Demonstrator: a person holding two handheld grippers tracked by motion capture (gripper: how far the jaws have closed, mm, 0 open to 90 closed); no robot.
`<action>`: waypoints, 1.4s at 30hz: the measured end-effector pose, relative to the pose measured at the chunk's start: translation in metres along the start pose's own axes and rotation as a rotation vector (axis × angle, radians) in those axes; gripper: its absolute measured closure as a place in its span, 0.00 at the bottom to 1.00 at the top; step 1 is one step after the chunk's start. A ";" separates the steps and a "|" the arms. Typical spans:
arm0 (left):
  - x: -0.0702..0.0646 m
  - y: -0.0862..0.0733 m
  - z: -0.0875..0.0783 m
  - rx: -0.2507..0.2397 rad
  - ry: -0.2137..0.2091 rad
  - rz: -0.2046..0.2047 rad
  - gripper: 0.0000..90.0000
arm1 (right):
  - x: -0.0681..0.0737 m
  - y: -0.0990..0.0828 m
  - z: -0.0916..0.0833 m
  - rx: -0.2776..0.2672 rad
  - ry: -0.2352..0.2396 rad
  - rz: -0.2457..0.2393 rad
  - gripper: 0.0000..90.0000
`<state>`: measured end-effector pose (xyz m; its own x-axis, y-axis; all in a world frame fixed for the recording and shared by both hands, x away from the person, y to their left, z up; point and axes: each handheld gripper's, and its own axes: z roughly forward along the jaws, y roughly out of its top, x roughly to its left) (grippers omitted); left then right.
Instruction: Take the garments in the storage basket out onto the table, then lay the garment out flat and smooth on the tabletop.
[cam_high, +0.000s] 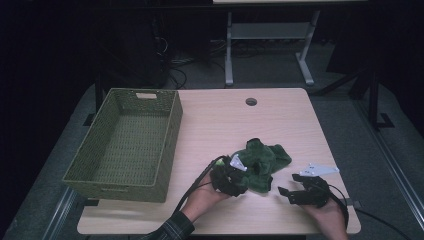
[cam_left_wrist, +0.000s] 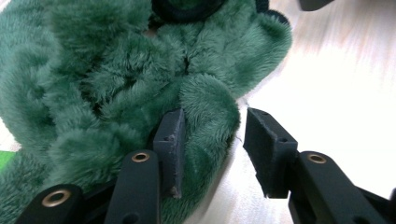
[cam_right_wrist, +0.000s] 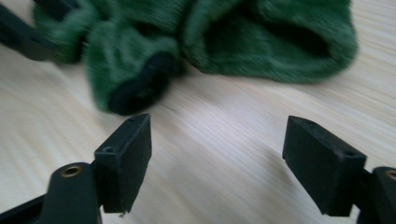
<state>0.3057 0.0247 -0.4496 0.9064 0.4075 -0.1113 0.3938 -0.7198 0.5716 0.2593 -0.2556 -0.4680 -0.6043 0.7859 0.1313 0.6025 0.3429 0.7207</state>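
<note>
The basket (cam_high: 125, 145) stands well to the left of both tongs, and by the look of things the green cloth (cam_high: 260, 162) is bound for it. The left tongs (cam_high: 231, 176) sit at the cloth's near left edge with jaws half apart; in the left gripper view one pad (cam_left_wrist: 170, 144) is sunk into the pile, a plush fold (cam_left_wrist: 208, 116) lies between the jaws, and the other pad (cam_left_wrist: 268, 147) stands clear of it over bare table (cam_left_wrist: 345, 93); so nothing is pinched yet. To grip well I would push a little deeper, so the fold fills the gap, then close firmly; a shallow bite on fluffy pile is likely to slip. The right tongs (cam_high: 296, 192) hover just right of the cloth, jaws wide and bare over the wood; the cloth's dark-edged lobe (cam_right_wrist: 140, 91) lies just ahead of them; they could take that side so the bundle lifts without trailing.
</note>
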 end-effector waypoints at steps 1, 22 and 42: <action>0.000 -0.001 0.002 -0.006 0.013 0.002 0.70 | 0.002 0.001 0.000 -0.002 0.011 -0.008 0.29; 0.004 0.000 -0.015 -0.100 -0.048 -0.045 0.95 | 0.027 0.013 0.023 0.038 0.116 -0.033 0.84; 0.019 -0.016 -0.066 -0.190 -0.004 -0.090 0.96 | 0.014 0.013 0.001 0.010 0.061 -0.057 0.91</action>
<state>0.3067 0.0810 -0.4076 0.8696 0.4630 -0.1715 0.4376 -0.5617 0.7022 0.2596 -0.2397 -0.4573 -0.6685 0.7319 0.1316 0.5709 0.3917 0.7215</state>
